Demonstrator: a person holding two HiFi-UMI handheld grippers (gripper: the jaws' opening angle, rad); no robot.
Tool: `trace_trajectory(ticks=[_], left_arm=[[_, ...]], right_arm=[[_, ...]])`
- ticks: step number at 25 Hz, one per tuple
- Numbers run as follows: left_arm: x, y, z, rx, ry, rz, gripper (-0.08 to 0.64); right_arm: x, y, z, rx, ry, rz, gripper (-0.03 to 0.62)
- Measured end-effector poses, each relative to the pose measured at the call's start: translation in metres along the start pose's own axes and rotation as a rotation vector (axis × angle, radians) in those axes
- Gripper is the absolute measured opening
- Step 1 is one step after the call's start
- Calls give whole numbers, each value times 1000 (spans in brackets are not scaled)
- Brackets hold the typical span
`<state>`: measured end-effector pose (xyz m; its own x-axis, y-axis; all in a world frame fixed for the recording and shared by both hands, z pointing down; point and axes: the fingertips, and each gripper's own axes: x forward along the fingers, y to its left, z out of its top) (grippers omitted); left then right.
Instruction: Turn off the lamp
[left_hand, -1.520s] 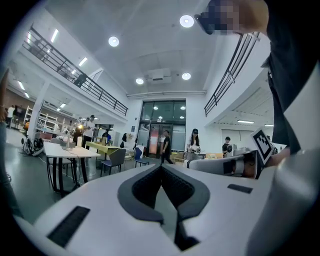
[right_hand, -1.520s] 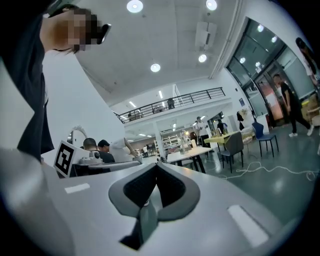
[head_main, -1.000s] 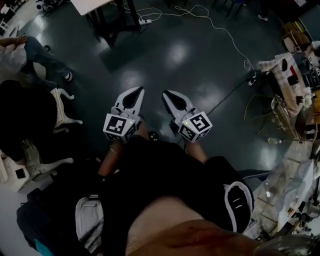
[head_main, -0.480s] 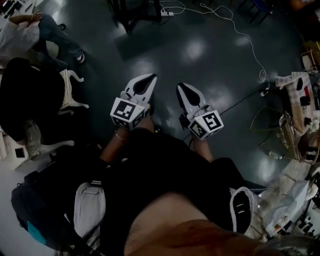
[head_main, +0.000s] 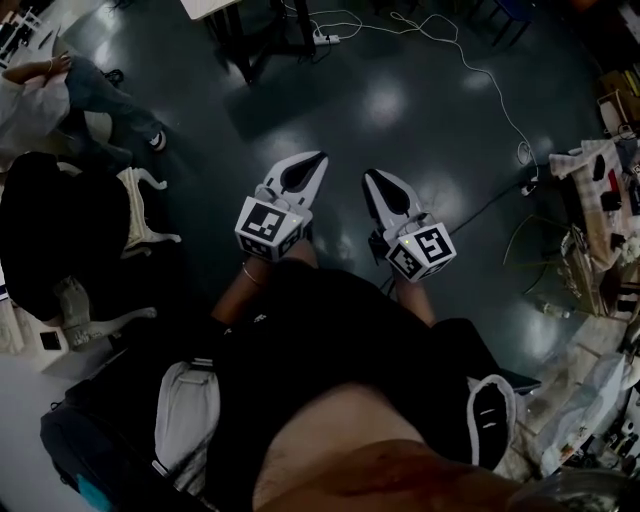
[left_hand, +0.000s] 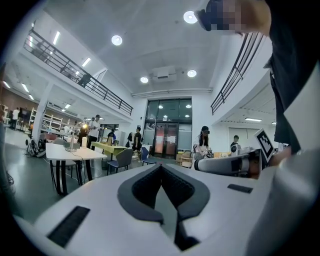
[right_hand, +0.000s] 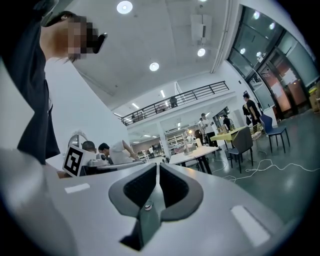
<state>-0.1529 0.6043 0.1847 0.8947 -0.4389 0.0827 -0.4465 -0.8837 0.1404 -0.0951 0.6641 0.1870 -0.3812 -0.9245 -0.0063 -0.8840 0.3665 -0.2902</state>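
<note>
My left gripper (head_main: 318, 157) and right gripper (head_main: 371, 175) are held level, side by side, over the dark floor. Both are shut, with nothing between the jaws. The left gripper view shows the tips of the left gripper (left_hand: 161, 165) meeting, and the right gripper view shows the same for the right gripper (right_hand: 157, 164). A small bright light (left_hand: 84, 127) glows over a far table; it also shows as a bright light (right_hand: 189, 132) in the right gripper view. Whether it is the lamp I cannot tell; it is far from both grippers.
A white table on black legs (left_hand: 75, 153) and chairs stand ahead on the left. A white cable (head_main: 480, 80) and a power strip (head_main: 326, 38) lie on the floor. A cluttered bench (head_main: 600, 210) lines the right side. A seated person (head_main: 55, 95) and a black chair (head_main: 60, 230) are at the left.
The floor, table legs and cable have shifted in the head view as I move across the room. Both grippers keep side by side and stay shut.
</note>
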Motion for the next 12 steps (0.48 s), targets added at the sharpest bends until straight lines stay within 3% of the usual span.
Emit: trace_trajectory(ticks=[12], left_arm=[[52,86,11,-41,10,40,6]], right_arm=[[90,-47,13,10,32,28,-3]])
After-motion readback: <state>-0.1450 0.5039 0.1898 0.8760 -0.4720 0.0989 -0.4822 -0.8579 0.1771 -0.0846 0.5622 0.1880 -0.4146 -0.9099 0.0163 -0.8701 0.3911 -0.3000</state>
